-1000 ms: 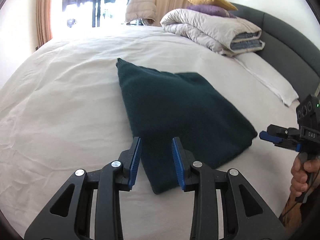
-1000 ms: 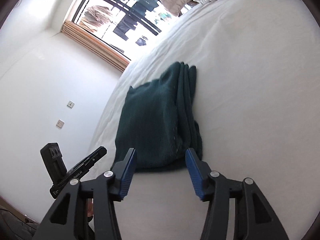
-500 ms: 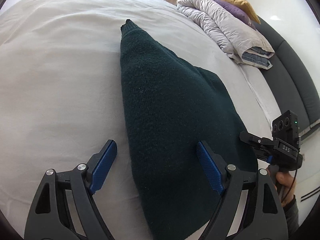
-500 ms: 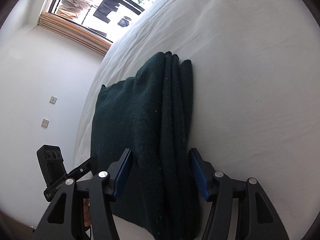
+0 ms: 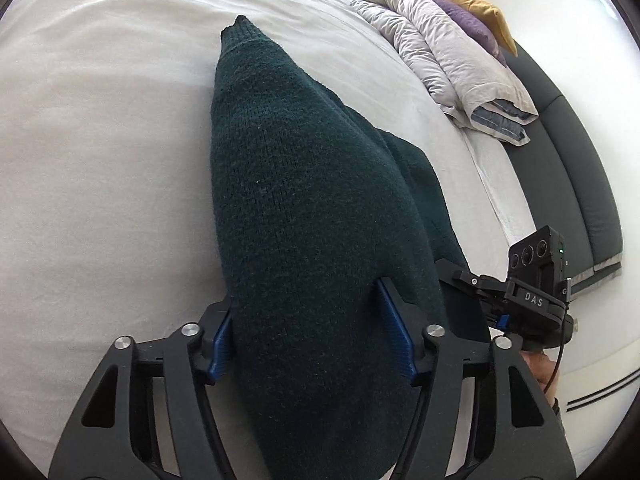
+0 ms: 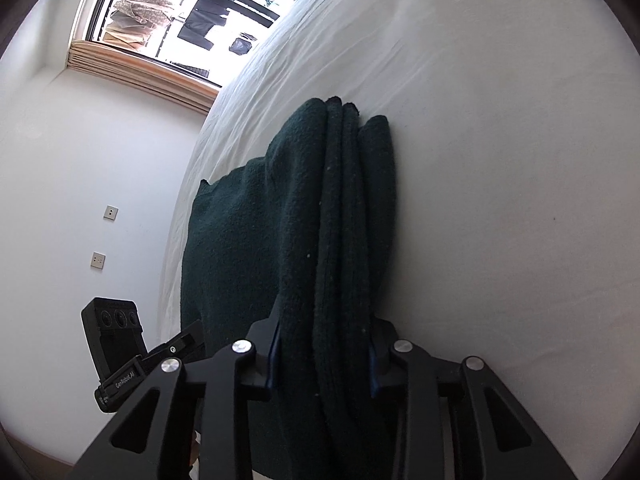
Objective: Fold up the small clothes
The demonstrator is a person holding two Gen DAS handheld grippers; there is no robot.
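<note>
Both tongs closing in: left tongs (image 5: 308, 332) and right tongs (image 6: 323, 354) each pinch the sweater's (image 5: 304, 200) near edge, its length running straight away across the bed (image 5: 100, 160).

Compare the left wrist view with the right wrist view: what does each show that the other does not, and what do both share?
Only the left wrist view shows the folded duvet, the purple and yellow pillows and the dark headboard. Only the right wrist view shows the window, the wall sockets and the garment's stacked folded edges. Both show the dark green garment on the white bed sheet, with the left gripper and right gripper each closed on it, their jaws having just been closing.
</note>
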